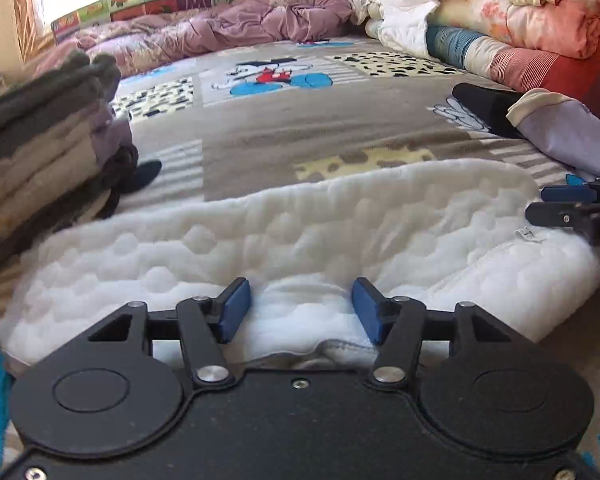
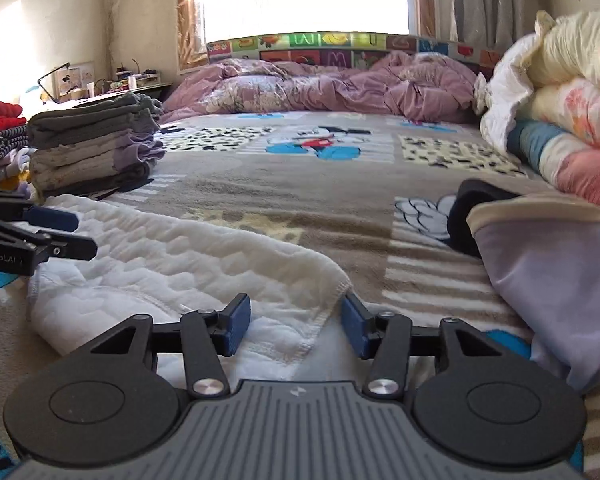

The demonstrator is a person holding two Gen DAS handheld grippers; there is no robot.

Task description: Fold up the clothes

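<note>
A white quilted garment (image 1: 300, 232) lies flat on the cartoon-print blanket (image 1: 284, 128), folded into a long band. My left gripper (image 1: 300, 312) stands open over its near edge, with a hump of the white cloth between the blue pads, which do not press on it. In the right wrist view the same garment (image 2: 180, 256) runs off to the left, and my right gripper (image 2: 296, 326) is open with the stitched corner lying between its fingers. Each gripper shows in the other's view: the right gripper (image 1: 556, 204) at the right edge, the left gripper (image 2: 60, 232) at the left edge.
A stack of folded grey and lilac clothes (image 2: 92, 148) stands at the left, close to the white garment. A lavender garment (image 2: 540, 272) and a black item (image 2: 464, 216) lie at the right. Rolled quilts (image 2: 560, 100) and a pink duvet (image 2: 320, 84) fill the back of the bed.
</note>
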